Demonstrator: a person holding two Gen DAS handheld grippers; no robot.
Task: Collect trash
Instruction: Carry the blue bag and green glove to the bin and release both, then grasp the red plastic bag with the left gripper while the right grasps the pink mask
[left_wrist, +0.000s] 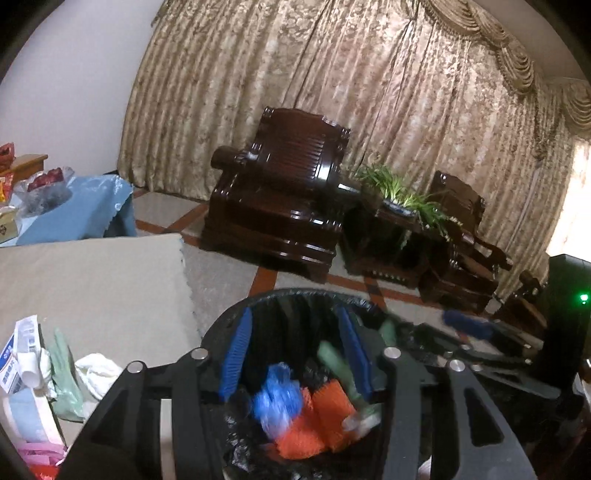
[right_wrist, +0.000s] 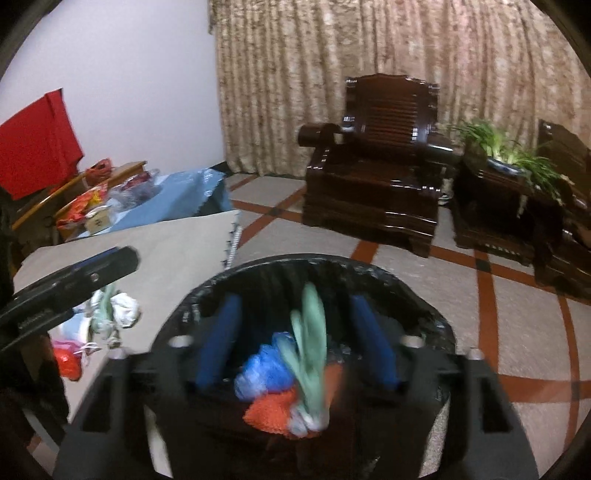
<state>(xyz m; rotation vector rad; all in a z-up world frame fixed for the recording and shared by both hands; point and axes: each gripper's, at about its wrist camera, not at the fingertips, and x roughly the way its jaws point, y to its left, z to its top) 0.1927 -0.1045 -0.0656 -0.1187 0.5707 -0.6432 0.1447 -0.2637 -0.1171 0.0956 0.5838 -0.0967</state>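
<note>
1. Left gripper (left_wrist: 295, 354) is poised over the mouth of the black-lined trash bin (left_wrist: 280, 295), pointing down into it. Jaws apart, blue pads (left_wrist: 236, 354) wide, nothing between them.
2. Right gripper (right_wrist: 301, 343) is over the same bin (right_wrist: 436, 317), also angled downward. Jaws apart. A pale green bag (right_wrist: 310, 350) sits between the pads, motion-blurred; contact with either pad cannot be told.
3. Bin contents: blue plastic bag (left_wrist: 277, 398), orange mesh (left_wrist: 321, 417), green bag.
4. Remaining trash lies on the beige table (left_wrist: 92, 288), left of the bin: a green bag (left_wrist: 64, 380), white crumpled paper (left_wrist: 98, 373), printed packaging (left_wrist: 18, 354).
5. Right wrist view shows the left gripper's body at the left edge, above the table.
</note>
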